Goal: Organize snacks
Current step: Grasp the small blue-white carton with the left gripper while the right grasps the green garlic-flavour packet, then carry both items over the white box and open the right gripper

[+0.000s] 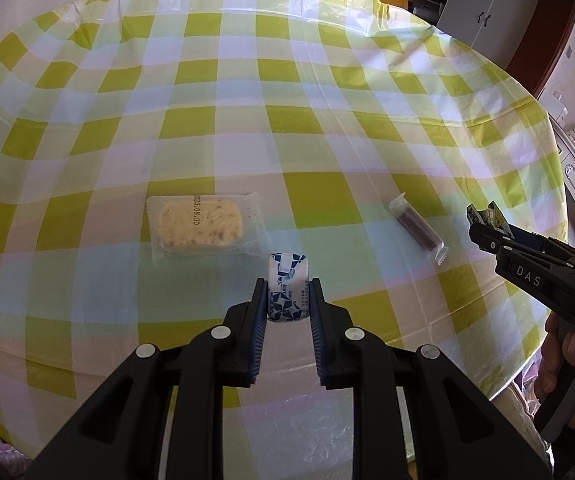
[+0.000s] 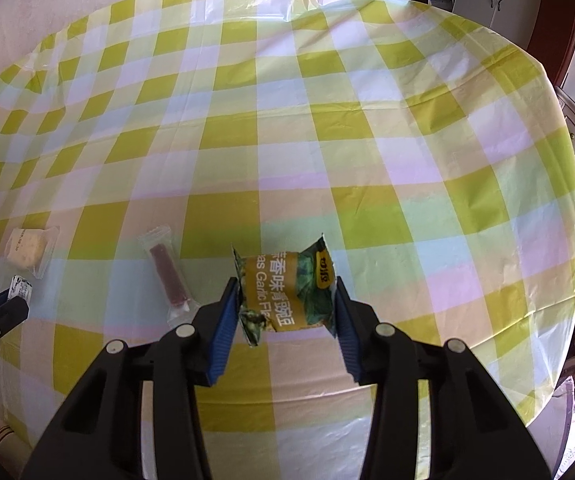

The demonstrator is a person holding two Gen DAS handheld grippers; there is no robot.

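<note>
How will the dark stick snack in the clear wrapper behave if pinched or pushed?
The stick snack lies flat on the tablecloth, so it probably slides rather than rolls. Its glossy clear wrapper looks slippery, and the empty crimped ends would likely flop. The slim bar inside may bend or snap if pinched hard mid-length.

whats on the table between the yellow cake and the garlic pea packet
The dark red bar in its clear wrapper lies between the cake and the pea packet, as the right wrist view shows; otherwise bare tablecloth.
</note>
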